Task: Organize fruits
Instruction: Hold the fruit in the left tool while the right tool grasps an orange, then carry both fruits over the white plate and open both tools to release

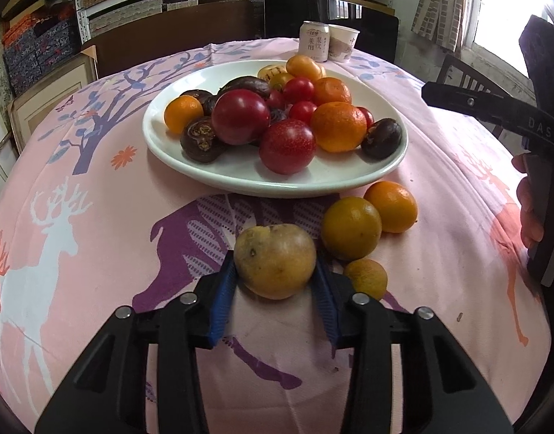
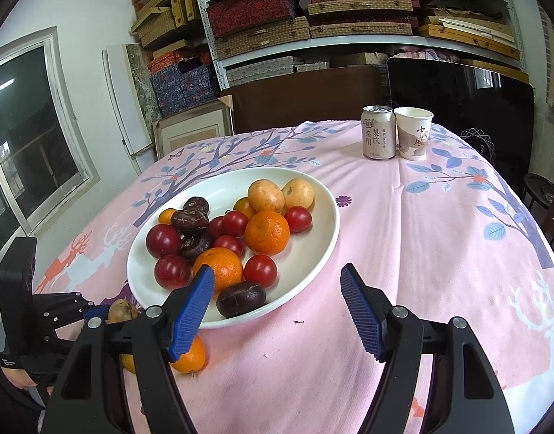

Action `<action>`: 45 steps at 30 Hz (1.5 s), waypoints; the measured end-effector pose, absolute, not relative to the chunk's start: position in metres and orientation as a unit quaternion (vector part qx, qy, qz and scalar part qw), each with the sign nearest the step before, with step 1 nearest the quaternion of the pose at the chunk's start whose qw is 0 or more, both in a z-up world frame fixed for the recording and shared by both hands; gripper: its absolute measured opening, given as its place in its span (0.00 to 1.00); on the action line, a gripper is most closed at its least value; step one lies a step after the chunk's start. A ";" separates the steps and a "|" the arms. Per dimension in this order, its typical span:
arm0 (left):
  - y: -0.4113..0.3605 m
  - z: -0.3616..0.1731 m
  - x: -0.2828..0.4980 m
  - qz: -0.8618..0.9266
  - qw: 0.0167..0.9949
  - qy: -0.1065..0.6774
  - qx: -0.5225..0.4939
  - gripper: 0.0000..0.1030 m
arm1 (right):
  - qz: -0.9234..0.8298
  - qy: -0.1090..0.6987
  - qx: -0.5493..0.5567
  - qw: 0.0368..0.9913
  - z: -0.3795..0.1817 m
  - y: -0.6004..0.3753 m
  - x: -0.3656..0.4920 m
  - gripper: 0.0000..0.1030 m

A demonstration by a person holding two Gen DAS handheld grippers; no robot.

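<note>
A white plate (image 1: 241, 177) holds a heap of oranges, red plums, cherry tomatoes and dark purple fruits. On the pink cloth in front of it lies a yellow-brown fruit (image 1: 275, 260), and my left gripper (image 1: 273, 256) is shut on it, a blue pad against each side. Just right of it lie two oranges (image 1: 351, 228) (image 1: 392, 206) and a small one (image 1: 365, 278). My right gripper (image 2: 277, 307) stands open over the cloth at the plate's (image 2: 306, 271) near edge, with nothing between its fingers. One of its fingers (image 1: 468, 103) reaches in from the right in the left wrist view.
A drink can (image 2: 377, 132) and a paper cup (image 2: 413, 133) stand together at the table's far side. Dark chair backs and shelves of boxes lie beyond the table. A person's hand (image 1: 530, 217) holds the right gripper's handle. Bare pink cloth stretches right of the plate.
</note>
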State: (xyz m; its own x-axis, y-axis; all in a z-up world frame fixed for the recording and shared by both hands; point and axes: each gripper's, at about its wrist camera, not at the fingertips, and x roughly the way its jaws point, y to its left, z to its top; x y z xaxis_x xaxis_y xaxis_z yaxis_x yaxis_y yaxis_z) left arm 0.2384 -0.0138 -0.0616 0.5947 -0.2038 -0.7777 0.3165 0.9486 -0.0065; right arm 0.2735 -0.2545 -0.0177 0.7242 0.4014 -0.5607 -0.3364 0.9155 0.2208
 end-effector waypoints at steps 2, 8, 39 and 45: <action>-0.010 -0.057 0.236 -0.143 0.897 0.415 0.057 0.39 | 0.217 0.322 0.048 0.920 -0.018 -0.251 0.272 0.71; 0.009 -0.047 0.238 -0.123 0.910 0.397 0.020 0.39 | 0.308 0.357 -0.001 0.882 -0.028 -0.219 0.260 0.71; 0.012 -0.033 0.227 -0.139 0.915 0.378 -0.004 0.40 | 0.307 0.361 -0.013 0.880 -0.033 -0.213 0.244 0.34; 0.007 -0.008 0.246 -0.150 0.917 0.369 -0.014 0.40 | 0.279 0.334 0.020 0.900 -0.009 -0.225 0.264 0.34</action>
